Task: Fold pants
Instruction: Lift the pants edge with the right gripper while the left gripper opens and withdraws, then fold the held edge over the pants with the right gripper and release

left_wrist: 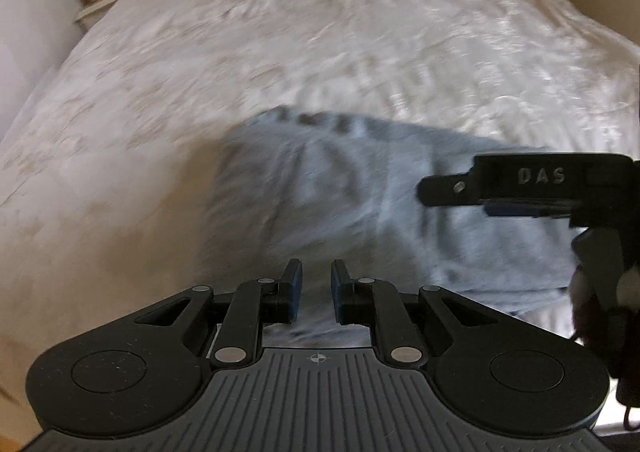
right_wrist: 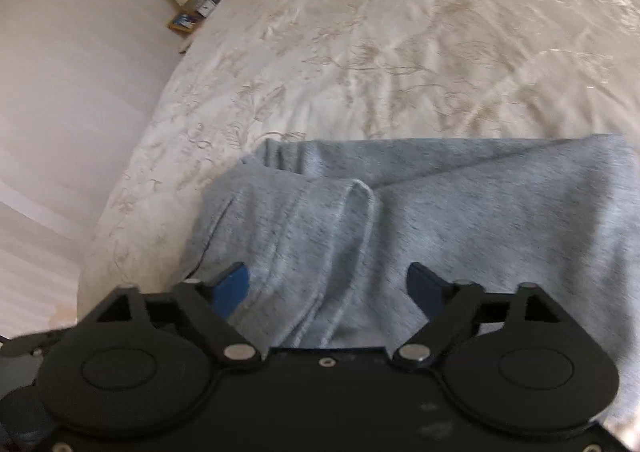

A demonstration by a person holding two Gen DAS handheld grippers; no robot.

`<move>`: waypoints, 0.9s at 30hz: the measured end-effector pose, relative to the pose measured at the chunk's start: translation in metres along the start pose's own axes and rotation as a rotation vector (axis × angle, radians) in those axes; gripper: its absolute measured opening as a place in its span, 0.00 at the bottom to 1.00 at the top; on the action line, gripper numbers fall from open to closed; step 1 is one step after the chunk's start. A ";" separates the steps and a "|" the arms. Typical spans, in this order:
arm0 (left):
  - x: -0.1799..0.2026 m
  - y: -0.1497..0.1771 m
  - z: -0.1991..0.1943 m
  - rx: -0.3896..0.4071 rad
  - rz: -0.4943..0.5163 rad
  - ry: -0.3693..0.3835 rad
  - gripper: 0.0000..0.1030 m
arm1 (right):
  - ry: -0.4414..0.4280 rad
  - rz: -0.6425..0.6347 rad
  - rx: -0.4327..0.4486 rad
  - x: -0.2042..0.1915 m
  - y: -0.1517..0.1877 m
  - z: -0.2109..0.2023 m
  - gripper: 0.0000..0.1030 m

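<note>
Grey pants [right_wrist: 420,211] bunched on a cream embroidered bedspread [right_wrist: 400,51], near the bed's left edge. Left of the pants, a bedside shelf [right_wrist: 192,7] by the wall. Over the pants' near edge, left gripper [left_wrist: 316,294] with fingers nearly closed, gripping nothing. Above the pants' hem, right gripper [right_wrist: 328,288] with fingers spread wide, cloth lying loose between.

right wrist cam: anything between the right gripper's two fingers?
Yes. In the right wrist view the grey pants lie under the gap of the right gripper, a hemmed fold running through it. The jaws stand wide and the pads do not press on the cloth.
</note>
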State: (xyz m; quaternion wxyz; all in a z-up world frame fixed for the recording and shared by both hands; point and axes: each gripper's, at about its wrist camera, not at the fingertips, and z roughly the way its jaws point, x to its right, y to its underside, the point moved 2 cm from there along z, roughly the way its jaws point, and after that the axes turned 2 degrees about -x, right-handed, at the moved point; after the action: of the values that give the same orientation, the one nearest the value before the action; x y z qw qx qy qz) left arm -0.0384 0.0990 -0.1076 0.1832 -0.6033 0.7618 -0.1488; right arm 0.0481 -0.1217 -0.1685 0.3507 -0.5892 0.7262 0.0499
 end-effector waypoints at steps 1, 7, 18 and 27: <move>-0.005 0.001 0.000 -0.004 -0.009 -0.009 0.15 | 0.010 -0.003 -0.008 -0.005 -0.001 0.005 0.91; -0.044 0.004 0.005 -0.021 -0.036 -0.032 0.15 | 0.053 -0.003 -0.087 -0.017 0.003 0.036 0.92; -0.102 0.004 0.020 -0.048 -0.044 -0.017 0.15 | 0.080 0.004 -0.174 -0.055 0.002 0.073 0.47; -0.129 -0.003 0.034 -0.049 -0.052 -0.012 0.15 | 0.016 0.041 -0.075 -0.082 -0.015 0.021 0.16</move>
State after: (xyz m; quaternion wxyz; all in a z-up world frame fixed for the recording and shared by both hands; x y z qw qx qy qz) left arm 0.0061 0.2239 -0.1240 0.1689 -0.6280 0.7482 -0.1312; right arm 0.0755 -0.0486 -0.1325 0.3213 -0.5873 0.7385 0.0798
